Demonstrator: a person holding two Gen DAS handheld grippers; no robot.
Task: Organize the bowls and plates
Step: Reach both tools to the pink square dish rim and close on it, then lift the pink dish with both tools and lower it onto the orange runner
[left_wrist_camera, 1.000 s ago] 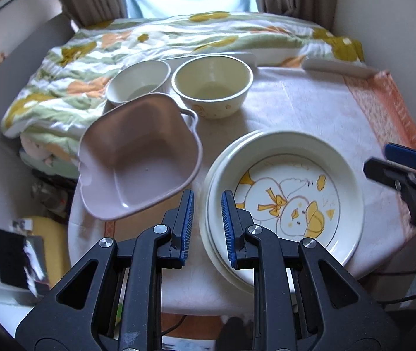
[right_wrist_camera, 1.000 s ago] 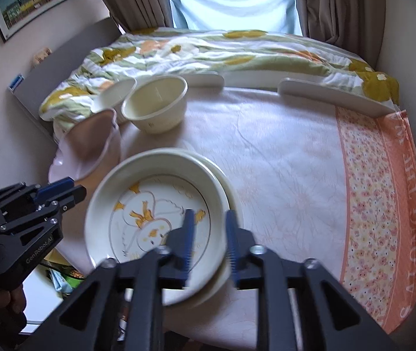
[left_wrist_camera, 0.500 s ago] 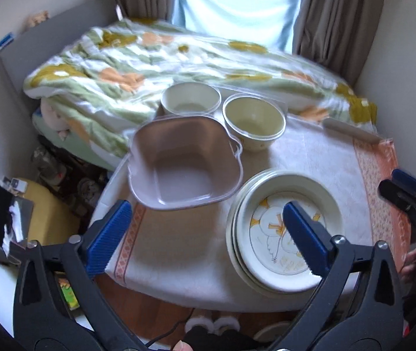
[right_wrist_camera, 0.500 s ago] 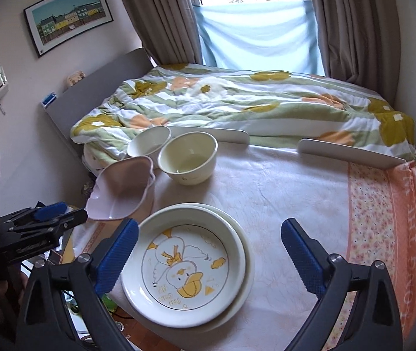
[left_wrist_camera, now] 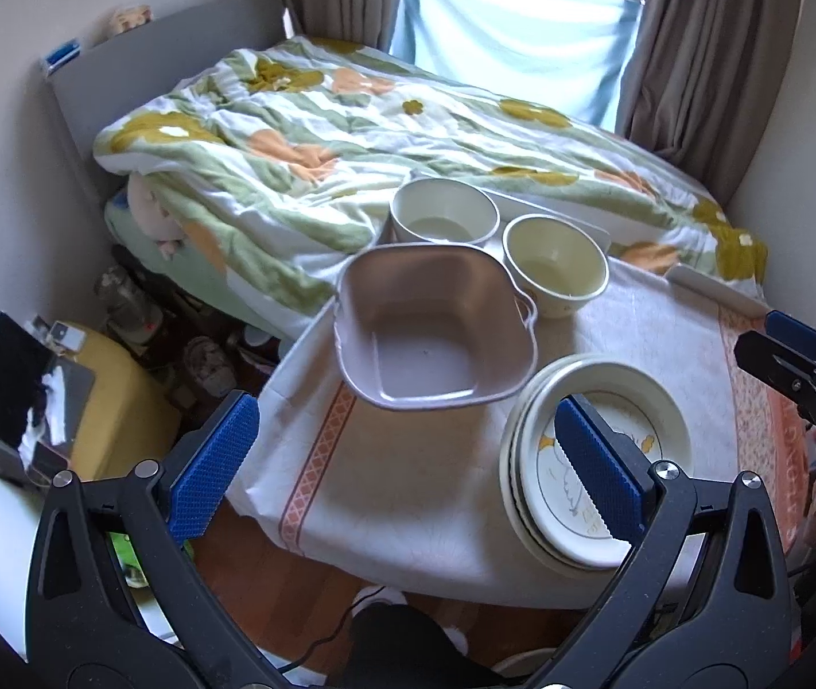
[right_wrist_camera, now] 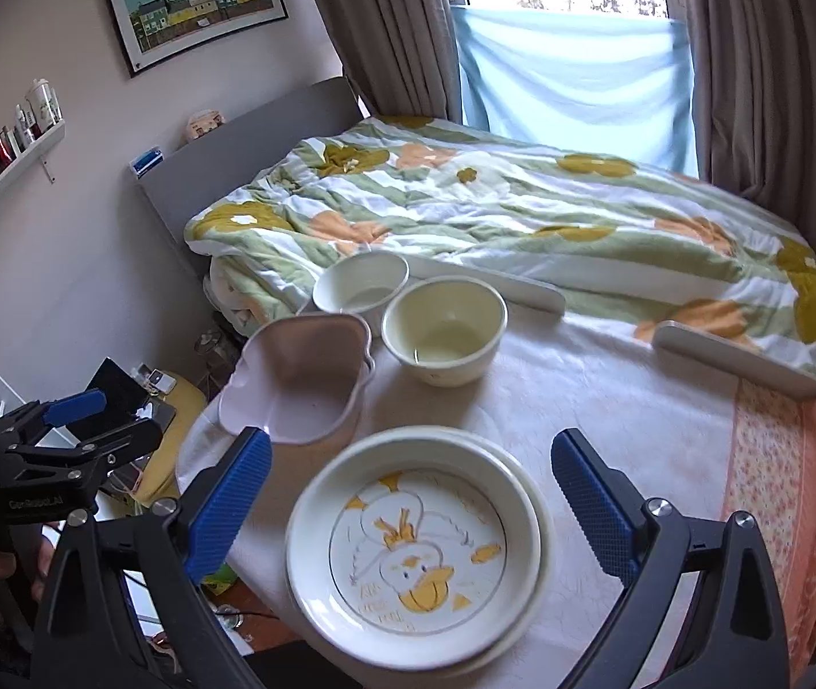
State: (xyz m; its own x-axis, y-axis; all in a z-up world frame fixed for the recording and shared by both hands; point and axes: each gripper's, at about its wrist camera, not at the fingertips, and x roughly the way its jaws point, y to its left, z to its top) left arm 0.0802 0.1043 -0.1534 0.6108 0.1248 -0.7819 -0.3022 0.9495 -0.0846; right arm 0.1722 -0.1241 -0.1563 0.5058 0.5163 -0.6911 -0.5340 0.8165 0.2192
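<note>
Left wrist view shows the left tongs (left_wrist_camera: 408,459) now spread wide and pulled back high above the worktop (left_wrist_camera: 419,505); a second ago they were nearly pressed together low over the plates (left_wrist_camera: 597,459). The right tongs (right_wrist_camera: 411,494) have done the same, jaws wide apart and holding nothing, raised over the plates (right_wrist_camera: 414,551). Nothing on the worktop has shifted. The duck plate tops its stack at the near edge. Left of the plates sits the pink dish (left_wrist_camera: 436,333), overhanging the worktop edge; beyond the plates stand two cream bowls (left_wrist_camera: 557,273), side by side. Both tongs are free, so I judge a fresh step is next, likely nesting the bowls.
</note>
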